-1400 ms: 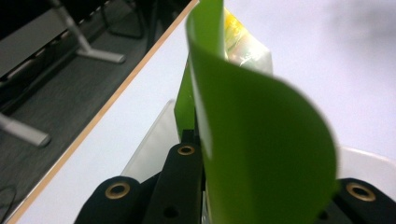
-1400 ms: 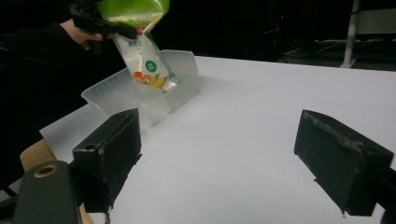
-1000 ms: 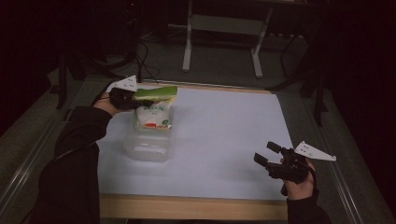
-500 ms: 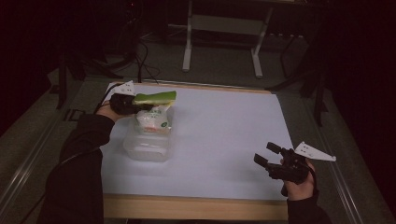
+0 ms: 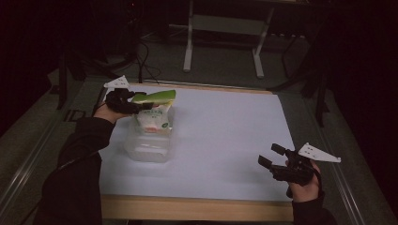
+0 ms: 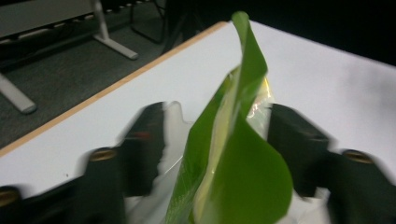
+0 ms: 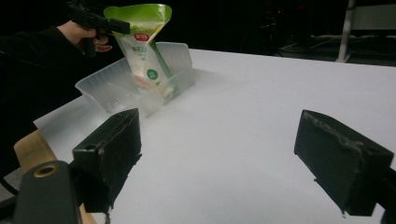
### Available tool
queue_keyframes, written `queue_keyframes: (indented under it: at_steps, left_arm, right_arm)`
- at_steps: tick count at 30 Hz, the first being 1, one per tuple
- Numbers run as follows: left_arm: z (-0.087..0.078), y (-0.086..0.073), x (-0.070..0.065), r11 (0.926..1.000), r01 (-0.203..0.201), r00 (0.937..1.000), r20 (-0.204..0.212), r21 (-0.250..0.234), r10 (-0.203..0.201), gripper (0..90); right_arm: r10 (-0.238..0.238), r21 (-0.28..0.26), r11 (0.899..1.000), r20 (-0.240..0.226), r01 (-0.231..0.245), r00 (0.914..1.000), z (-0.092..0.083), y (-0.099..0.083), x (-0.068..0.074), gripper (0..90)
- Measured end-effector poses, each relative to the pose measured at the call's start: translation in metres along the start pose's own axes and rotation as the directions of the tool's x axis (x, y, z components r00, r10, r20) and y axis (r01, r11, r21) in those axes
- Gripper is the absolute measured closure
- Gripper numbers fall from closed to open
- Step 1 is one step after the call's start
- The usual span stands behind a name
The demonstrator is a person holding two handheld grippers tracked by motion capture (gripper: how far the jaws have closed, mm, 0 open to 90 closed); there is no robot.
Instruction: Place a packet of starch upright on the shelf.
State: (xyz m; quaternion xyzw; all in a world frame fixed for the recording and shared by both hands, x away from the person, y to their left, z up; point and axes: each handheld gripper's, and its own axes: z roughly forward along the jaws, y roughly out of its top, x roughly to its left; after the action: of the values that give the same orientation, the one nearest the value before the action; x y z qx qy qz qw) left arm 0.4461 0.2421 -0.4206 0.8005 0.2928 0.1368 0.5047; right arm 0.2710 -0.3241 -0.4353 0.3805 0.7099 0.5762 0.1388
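White table (image 5: pixel 225 140), clear plastic bin (image 5: pixel 149 145) at its left. Green-topped snack pouch (image 5: pixel 155 115) standing in the bin's far end. Left gripper (image 5: pixel 133 104) jaws just been opening, apart now, pouch top loose between them. Right gripper (image 5: pixel 270 163) agape, holding nothing. Probably light, crinkly, slippery; best pinched at the flat sealed top.
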Motion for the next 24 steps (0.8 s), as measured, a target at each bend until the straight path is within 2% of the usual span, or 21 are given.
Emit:
queue_keyframes:
  at_steps: [1,3,4,5,6,8,11,13,18,19,22,24]
  left_arm:
    - [-0.001,-0.001,-0.001,0.9999,-0.012,0.9999,-0.01,-0.002,0.012,25.8]
    - [-0.002,0.0,-0.002,0.9995,0.03,0.9993,-0.024,-0.005,-0.03,18.7]
    - [-0.004,-0.001,-0.003,0.9995,0.032,0.999,-0.03,-0.007,-0.032,13.5]
    - [-0.005,-0.001,-0.005,0.9998,0.017,0.9986,-0.05,0.004,-0.017,11.1]
    - [-0.006,-0.001,-0.007,0.9996,0.026,0.998,-0.058,0.008,-0.025,10.2]
    - [-0.009,-0.002,-0.01,0.9981,0.06,0.9954,-0.075,0.012,-0.059,0.6]
    - [-0.014,-0.005,-0.013,0.9952,0.097,0.9916,-0.086,0.009,-0.096,0.6]
    - [-0.018,-0.008,-0.016,0.9938,0.11,0.9871,-0.119,0.016,-0.107,0.6]
    - [-0.028,-0.014,-0.021,0.9903,0.139,0.9814,-0.134,0.003,-0.137,0.6]
    - [-0.028,-0.014,-0.021,0.9903,0.139,0.9814,-0.134,0.003,-0.137,0.6]
    - [-0.036,-0.014,-0.032,0.9928,0.12,0.9824,-0.145,0.003,-0.118,0.6]
    - [-0.04,-0.013,-0.044,0.9935,0.114,0.9819,-0.152,-0.002,-0.113,0.6]
  right_arm:
    - [0.002,-0.002,1.0,-0.001,-0.002,1.0,0.0,0.0,0.0,14.7]
    - [0.003,-0.003,1.0,-0.001,-0.003,1.0,0.001,-0.001,-0.001,14.7]
    - [0.0,-0.004,1.0,-0.002,0.0,1.0,0.001,-0.002,-0.001,14.7]
    - [-0.001,-0.003,1.0,-0.003,0.001,1.0,0.001,-0.002,0.0,14.7]
    - [-0.003,-0.003,1.0,-0.003,0.003,1.0,0.001,-0.002,0.0,14.7]
    - [-0.004,-0.007,1.0,-0.004,0.004,1.0,0.001,-0.003,-0.001,14.6]
    - [0.0,-0.007,1.0,-0.002,0.0,1.0,0.0,-0.004,-0.002,14.7]
    - [0.007,-0.009,1.0,-0.002,-0.007,1.0,0.0,-0.005,-0.002,14.7]
    - [0.006,-0.004,1.0,-0.003,-0.006,1.0,0.0,-0.006,-0.003,14.6]
    - [0.006,-0.004,1.0,-0.003,-0.006,1.0,0.0,-0.006,-0.003,14.6]
    - [0.007,-0.003,1.0,-0.001,-0.007,1.0,0.001,-0.006,-0.002,14.6]
    - [0.006,-0.002,1.0,-0.001,-0.006,1.0,0.001,-0.007,-0.001,14.7]
